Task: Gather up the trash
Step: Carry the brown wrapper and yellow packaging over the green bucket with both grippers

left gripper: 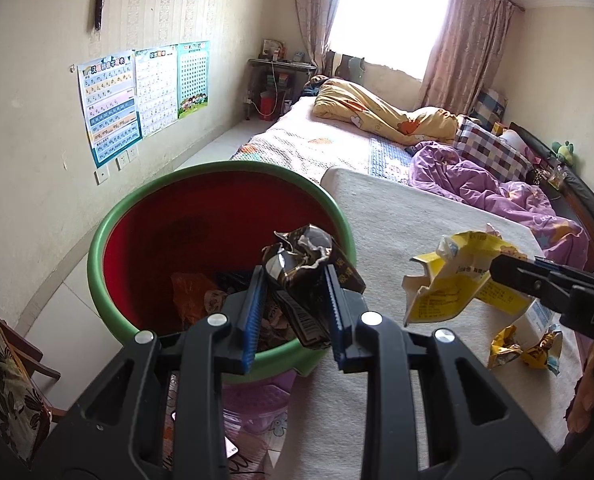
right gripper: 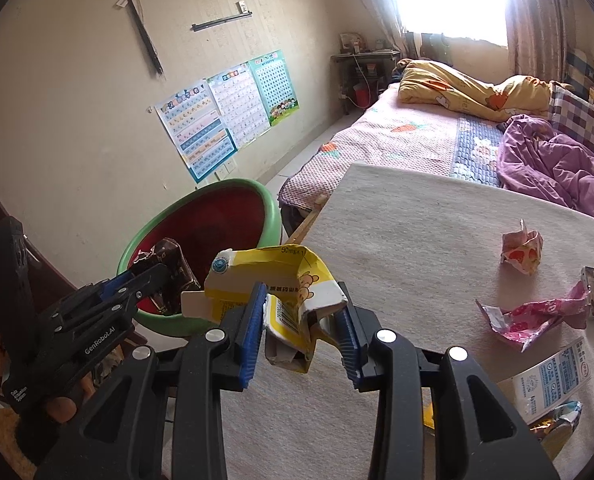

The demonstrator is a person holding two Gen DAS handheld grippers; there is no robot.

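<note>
the left tongs [left gripper: 297,312] grip a crumpled dark brown wrapper [left gripper: 309,264] above the red, green-rimmed bin [left gripper: 109,232] beside the worktop [left gripper: 397,232]. the right tongs [right gripper: 301,320] clamp a torn yellow carton [right gripper: 281,280] over the worktop edge; pink wrappers [right gripper: 537,314] lie farther right.

Two black plastic claws with blue ribbed pads.
The left claw [left gripper: 297,312] and the right claw [right gripper: 301,328] share cut-out black arms with round silver screws. White lettering reads "GenRobot.AI" on the left body, seen from the right wrist, and "DAS" on the right.
</note>
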